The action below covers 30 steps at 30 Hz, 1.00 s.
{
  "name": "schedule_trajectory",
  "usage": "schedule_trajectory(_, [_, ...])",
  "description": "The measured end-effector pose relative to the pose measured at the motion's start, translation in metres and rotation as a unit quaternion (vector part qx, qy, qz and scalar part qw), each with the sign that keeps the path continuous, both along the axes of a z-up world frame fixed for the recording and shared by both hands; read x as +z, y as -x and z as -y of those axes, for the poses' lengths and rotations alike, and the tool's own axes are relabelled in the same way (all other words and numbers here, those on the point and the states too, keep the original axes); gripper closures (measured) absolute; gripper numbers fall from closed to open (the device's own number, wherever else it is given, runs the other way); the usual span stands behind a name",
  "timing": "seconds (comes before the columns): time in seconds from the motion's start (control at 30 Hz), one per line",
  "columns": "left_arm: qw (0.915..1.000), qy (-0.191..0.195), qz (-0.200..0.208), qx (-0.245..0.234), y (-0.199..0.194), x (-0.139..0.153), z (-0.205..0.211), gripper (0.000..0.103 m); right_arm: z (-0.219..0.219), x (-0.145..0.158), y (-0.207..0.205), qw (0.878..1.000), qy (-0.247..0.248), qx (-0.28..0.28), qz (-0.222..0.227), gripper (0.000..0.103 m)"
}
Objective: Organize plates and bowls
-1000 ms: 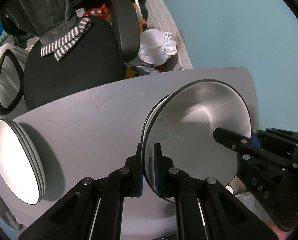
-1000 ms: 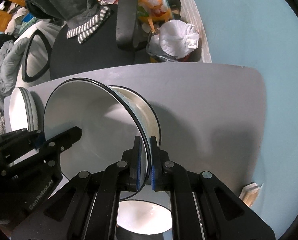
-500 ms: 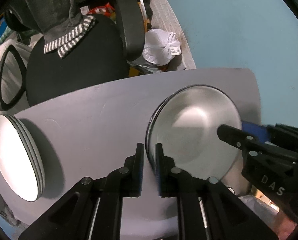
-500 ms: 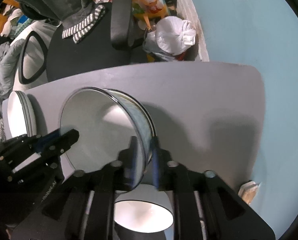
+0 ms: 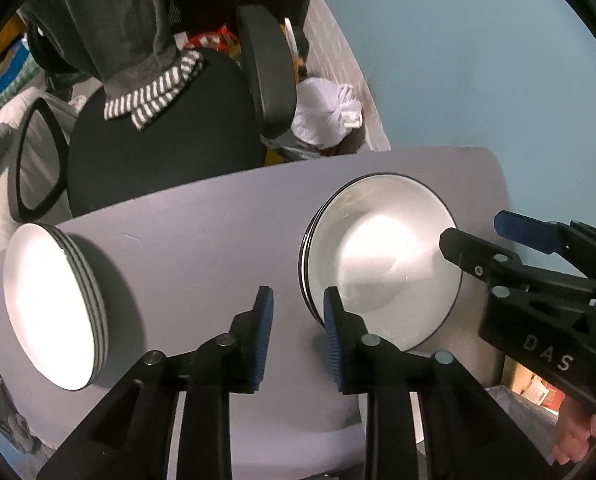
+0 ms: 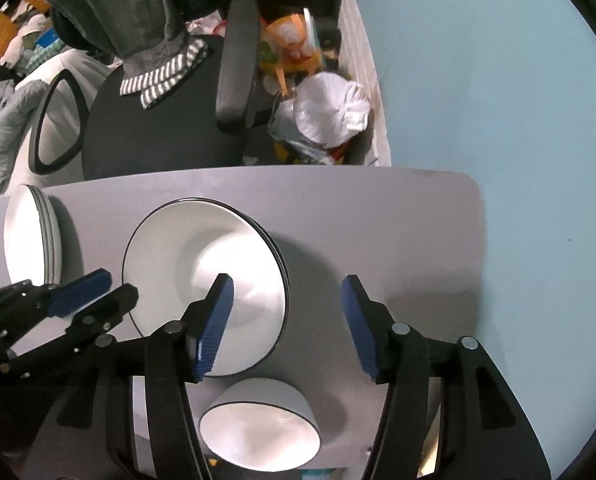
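Observation:
A stack of black-rimmed deep white plates (image 5: 381,264) (image 6: 206,280) rests on the grey table (image 5: 198,240). My left gripper (image 5: 298,332) hovers over the stack's near-left rim. Its jaws are opening and the pads are clear of the rim. My right gripper (image 6: 286,320) hangs above the stack's right rim, jaws opening wide and nothing pressed between them. Each gripper shows in the other's view: the right gripper (image 5: 485,236) and the left gripper (image 6: 118,286). A second stack of flat white plates (image 5: 54,304) (image 6: 30,236) sits at the table's left end. A small white bowl (image 6: 258,428) stands near the front edge.
Behind the table stands a black office chair (image 5: 158,140) draped with a grey striped garment. A white bag (image 6: 329,112) and clutter lie on the floor against the pale blue wall. Bare grey tabletop (image 6: 377,220) lies right of the deep plates.
Both grippers were shut on the rim of a tilted deep plate. They have opened and lifted, and the plate now lies flat on its stack.

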<state>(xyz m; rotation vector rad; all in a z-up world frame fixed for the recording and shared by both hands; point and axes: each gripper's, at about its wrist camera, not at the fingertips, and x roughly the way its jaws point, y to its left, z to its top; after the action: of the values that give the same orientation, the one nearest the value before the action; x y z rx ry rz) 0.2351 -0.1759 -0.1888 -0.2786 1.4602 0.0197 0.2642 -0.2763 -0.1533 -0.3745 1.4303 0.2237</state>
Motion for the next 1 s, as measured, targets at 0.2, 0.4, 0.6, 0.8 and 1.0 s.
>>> schedule_trajectory(0.2, [0.9997,-0.007,0.022,0.002,0.01,0.016,-0.002,0.074,-0.003,0.015,0.01,0.999,0.008,0.009,0.033,0.04])
schedule_trajectory(0.4, [0.9992,-0.003,0.039,0.01,0.022,0.029,-0.004,0.071,-0.002,0.026,0.022,0.999,0.009,0.011,0.05,0.039])
schedule_trajectory(0.6, [0.999,-0.004,0.045,0.003,0.032,0.034,-0.003,0.071,0.003,0.038,0.032,0.998,0.003,0.009,0.057,0.038])
schedule_trajectory(0.8, [0.9986,-0.004,0.053,0.001,0.043,0.041,-0.002,0.071,0.008,0.047,0.041,0.998,-0.007,0.005,0.06,0.038])
schedule_trajectory(1.0, [0.9977,-0.004,0.067,-0.007,0.051,0.047,-0.001,0.057,0.01,0.05,0.05,0.998,-0.013,0.005,0.059,0.038])
